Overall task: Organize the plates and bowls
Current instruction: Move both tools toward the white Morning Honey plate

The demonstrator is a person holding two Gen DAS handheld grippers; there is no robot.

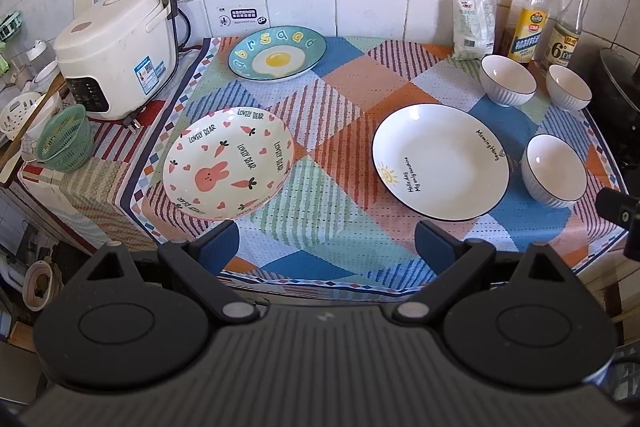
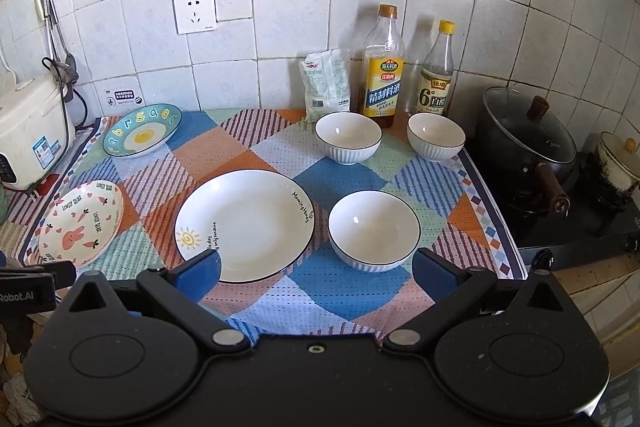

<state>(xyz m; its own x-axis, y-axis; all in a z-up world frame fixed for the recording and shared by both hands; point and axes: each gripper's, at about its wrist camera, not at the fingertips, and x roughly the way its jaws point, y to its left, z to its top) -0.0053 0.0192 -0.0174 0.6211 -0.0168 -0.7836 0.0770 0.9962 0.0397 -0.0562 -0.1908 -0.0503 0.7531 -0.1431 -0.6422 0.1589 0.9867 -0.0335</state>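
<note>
I see both my left gripper (image 1: 326,247) and right gripper (image 2: 316,269) spread wide, holding nothing, above the near edge of the patchwork cloth (image 2: 276,147), where three plates (image 2: 244,225) and three bowls (image 2: 374,229) sit apart.

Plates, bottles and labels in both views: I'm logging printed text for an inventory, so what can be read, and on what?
"LOVELY BEAR": repeated on the pink rabbit plate.
"Morning Honey" and "Hello day": on the white sun plate.
"abrsaad": letters round the rim of the teal egg plate.
"6°": on the smaller bottle.
"Robot.AI": on the left hand-held gripper.
Chinese print on the bigger bottle, the white packet and the wall stickers: too small to read.
</note>
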